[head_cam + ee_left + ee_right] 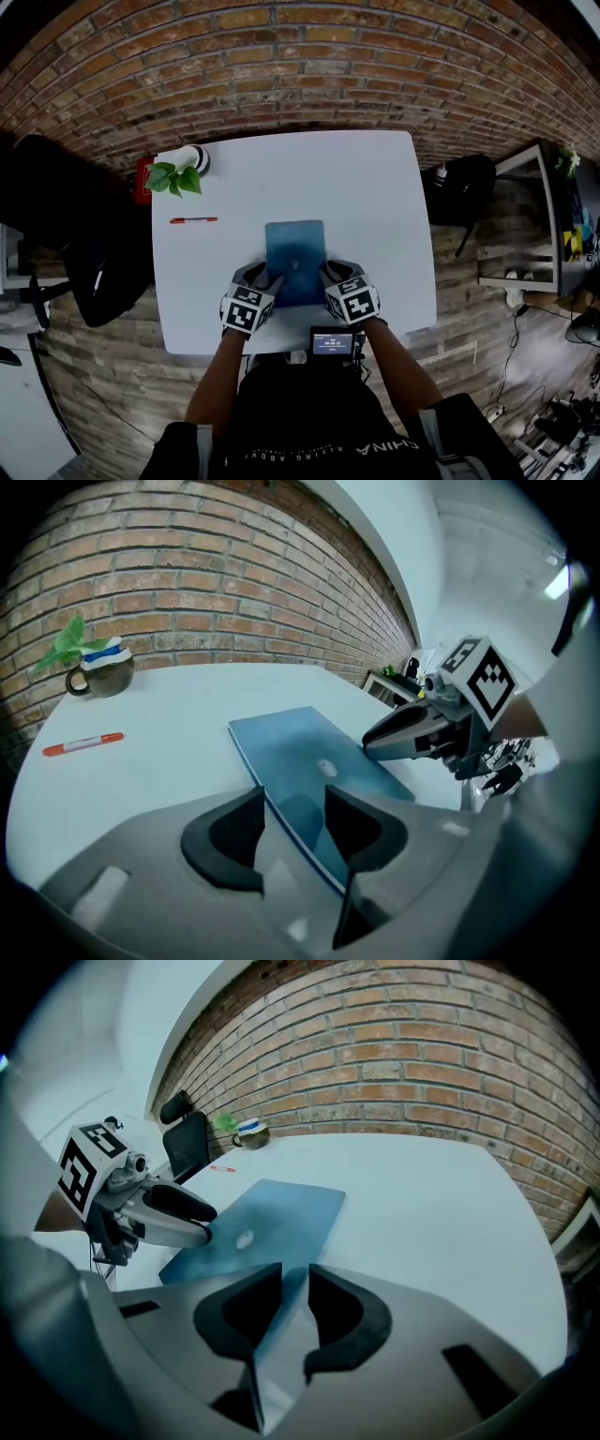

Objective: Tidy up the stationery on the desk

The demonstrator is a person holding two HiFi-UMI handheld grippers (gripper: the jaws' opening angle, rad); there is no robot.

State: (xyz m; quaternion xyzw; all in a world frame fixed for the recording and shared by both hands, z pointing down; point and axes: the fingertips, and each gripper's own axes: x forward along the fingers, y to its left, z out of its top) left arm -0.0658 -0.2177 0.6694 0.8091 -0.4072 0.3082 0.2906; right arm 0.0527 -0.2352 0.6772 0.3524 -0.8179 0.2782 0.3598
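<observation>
A blue notebook lies flat near the front of the white desk. My left gripper is at its near left corner. In the left gripper view the jaws stand apart with the notebook edge running between them. My right gripper is at the near right corner. In the right gripper view its jaws are close together on the notebook edge. A red pen lies alone at the desk's left side.
A mug with a green plant stands at the far left corner. A small device with a screen sits at the front edge. Black chairs stand left and right of the desk. A brick wall is behind.
</observation>
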